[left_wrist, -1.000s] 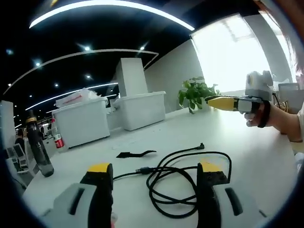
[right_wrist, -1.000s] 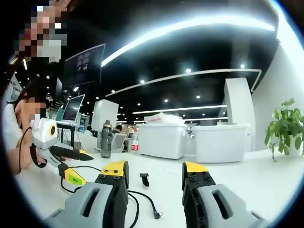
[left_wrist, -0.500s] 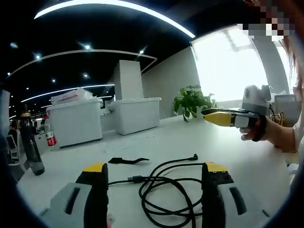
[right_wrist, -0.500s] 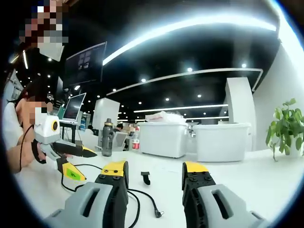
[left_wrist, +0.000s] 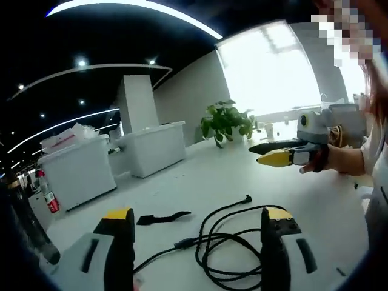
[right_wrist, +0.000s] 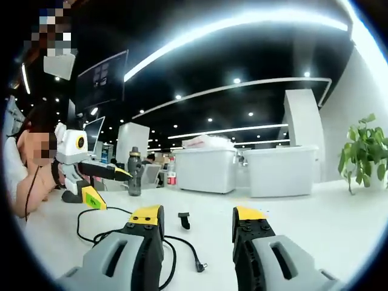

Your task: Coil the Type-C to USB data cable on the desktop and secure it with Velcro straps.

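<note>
The black data cable (left_wrist: 233, 251) lies in loose loops on the white desk (left_wrist: 212, 176), just ahead of my left gripper (left_wrist: 197, 215), which is open and holds nothing. Its small plug (left_wrist: 247, 198) points away. A black Velcro strap (left_wrist: 162, 217) lies flat to the left of the loops. My right gripper (left_wrist: 256, 154) hovers above the desk at the right, held by a hand. In the right gripper view, the right gripper (right_wrist: 197, 215) is open and empty above the cable (right_wrist: 121, 233) and the strap (right_wrist: 183, 220). The left gripper (right_wrist: 112, 188) hangs at the left.
Two white storage bins (left_wrist: 145, 148) (right_wrist: 209, 173) stand at the far side of the desk, with a potted plant (left_wrist: 225, 120) to their right. A dark bottle (right_wrist: 134, 173) and a red can (left_wrist: 48, 200) stand to their left. A person sits close behind the grippers.
Both cameras have shifted a little. In the right gripper view the left gripper now sits higher above the desk. Cable and strap lie as before; both grippers stay open.
</note>
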The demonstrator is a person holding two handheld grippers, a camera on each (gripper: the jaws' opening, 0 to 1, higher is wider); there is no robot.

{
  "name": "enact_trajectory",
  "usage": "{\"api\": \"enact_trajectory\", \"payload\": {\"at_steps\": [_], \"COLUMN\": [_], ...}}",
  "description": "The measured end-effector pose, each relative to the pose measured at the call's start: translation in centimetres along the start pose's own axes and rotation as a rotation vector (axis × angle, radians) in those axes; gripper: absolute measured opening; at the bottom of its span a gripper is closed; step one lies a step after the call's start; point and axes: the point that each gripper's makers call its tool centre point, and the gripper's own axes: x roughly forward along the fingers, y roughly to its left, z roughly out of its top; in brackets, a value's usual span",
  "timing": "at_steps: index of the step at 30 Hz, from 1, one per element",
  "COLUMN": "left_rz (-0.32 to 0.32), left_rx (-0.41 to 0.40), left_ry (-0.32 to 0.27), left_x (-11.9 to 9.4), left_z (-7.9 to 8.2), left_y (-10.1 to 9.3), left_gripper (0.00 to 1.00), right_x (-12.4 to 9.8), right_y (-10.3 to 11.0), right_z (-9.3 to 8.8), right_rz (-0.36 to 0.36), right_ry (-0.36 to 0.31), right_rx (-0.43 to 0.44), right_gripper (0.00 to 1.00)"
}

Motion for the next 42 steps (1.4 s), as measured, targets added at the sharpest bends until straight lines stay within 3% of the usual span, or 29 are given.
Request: {"api": "enact_trajectory", "payload": {"at_steps": [2, 4, 6, 8, 10, 12, 13, 15, 18, 22, 25, 28, 33, 38, 42], "left_rz": [-0.042, -0.081, -0.087, -0.103, -0.092, -0.047, -0.018, -0.13, -0.229, -0.204, -0.191, -0.202, -0.227, -0.234, -0.253], "left_rx": [0.011, 0.088, 0.168, 0.176, 0.13, 0.09, 0.077, 0.043, 0.03, 0.098, 0.066, 0.026, 0.016, 0.015, -0.028], "left_ry": [0.067, 0.168, 0.265, 0.34, 0.358, 0.387, 0.386, 0.307, 0.294, 0.379, 0.373, 0.37, 0.415, 0.404, 0.434], "left_x": [0.4, 0.6, 0.8, 1.6, 2.6, 3.0, 3.3, 4.0, 3.8, 3.9, 4.1, 4.1, 3.9, 4.3, 4.5], "left_z": [-1.4, -3.4, -5.1, -6.6, -7.2, -7.8, -7.7, -6.6, -6.4, -8.2, -8.1, -8.1, -9.4, -9.3, -9.6], "left_y": [0.2, 0.7, 1.8, 2.7, 3.2, 4.1, 4.5, 2.5, 0.5, 1.1, 1.5, 1.3, 0.8, 0.9, 1.0], "left_gripper": [0.87, 0.86, 0.86, 0.85, 0.77, 0.58, 0.56, 0.58, 0.63, 0.62, 0.5, 0.49, 0.47, 0.45, 0.42], "right_x": [0.0, 0.0, 0.0, 0.1, 0.2, 0.2, 0.2, 0.3, 0.3, 0.1, -0.1, -0.1, -0.2, -0.1, 0.0], "right_y": [0.1, 0.2, 0.2, 0.1, 0.2, 0.1, 0.1, 0.2, 0.7, 1.1, 1.2, 1.4, 2.0, 2.2, 2.2], "right_z": [-0.1, -0.2, -0.3, -0.6, -0.8, -0.9, -1.0, -1.2, -1.3, -1.1, -1.1, -1.2, -1.1, -1.3, -1.7], "right_rz": [0.006, 0.009, 0.008, 0.01, 0.013, 0.012, 0.012, 0.015, 0.034, 0.051, 0.058, 0.064, 0.076, 0.075, 0.076], "right_ry": [0.003, 0.005, 0.01, 0.018, 0.024, 0.028, 0.03, 0.039, 0.043, 0.041, 0.043, 0.047, 0.044, 0.047, 0.059], "right_rx": [0.012, 0.015, 0.014, 0.022, 0.028, 0.028, 0.027, 0.03, 0.058, 0.091, 0.115, 0.136, 0.135, 0.104, 0.122], "right_gripper": [0.44, 0.44, 0.44, 0.44, 0.44, 0.44, 0.44, 0.44, 0.44, 0.44, 0.44, 0.44, 0.44, 0.44, 0.43]}}
